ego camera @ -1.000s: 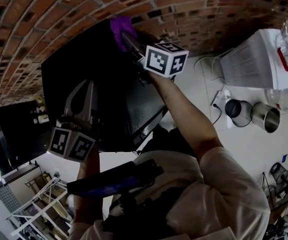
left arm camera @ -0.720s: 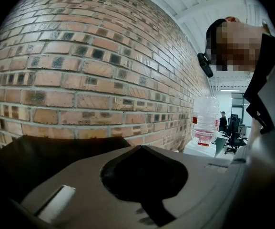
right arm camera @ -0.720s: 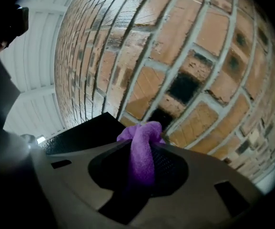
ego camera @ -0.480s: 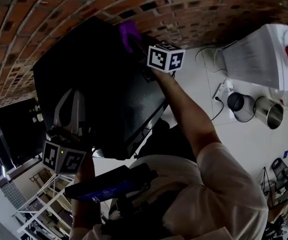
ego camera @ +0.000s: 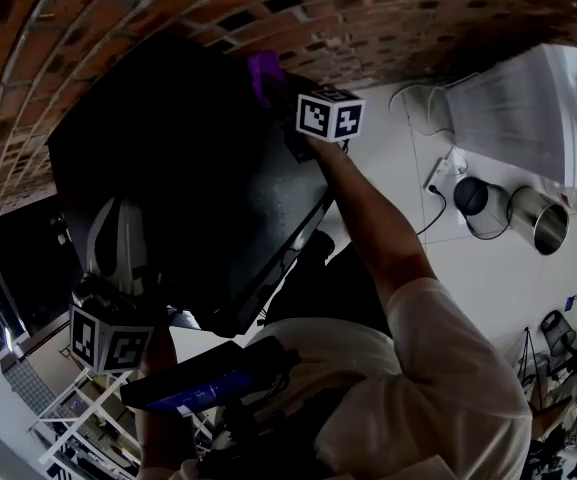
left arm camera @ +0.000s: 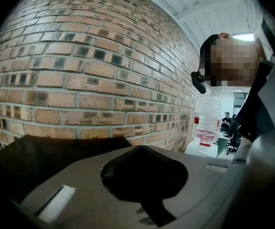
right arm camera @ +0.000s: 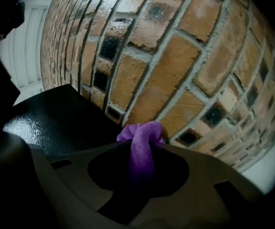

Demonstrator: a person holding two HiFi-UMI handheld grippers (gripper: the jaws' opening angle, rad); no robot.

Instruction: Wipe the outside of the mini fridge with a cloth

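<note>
The black mini fridge (ego camera: 198, 178) stands against the brick wall (ego camera: 118, 18). My right gripper (ego camera: 273, 90) reaches along the fridge's right side near its back edge, shut on a purple cloth (ego camera: 265, 73). In the right gripper view the cloth (right arm camera: 142, 144) bunches out past the jaws of that gripper (right arm camera: 142, 132), between the glossy black fridge panel (right arm camera: 56, 120) and the bricks. My left gripper (ego camera: 118, 213) rests on the fridge's near left part, jaws shut with nothing in them. The left gripper view has the left gripper (left arm camera: 143, 149) over the dark fridge top (left arm camera: 42, 154).
A white appliance (ego camera: 528, 108) stands at the right, with two metal cups (ego camera: 473, 198) (ego camera: 536, 223), a power strip (ego camera: 440, 178) and cables on the white floor. A black box (ego camera: 23, 258) and a wire rack (ego camera: 68, 418) lie at the left. A water bottle (left arm camera: 208, 123) stands farther off.
My right gripper has carried the purple cloth downward along the fridge's side by the wall. The left gripper has kept its place on the fridge.
</note>
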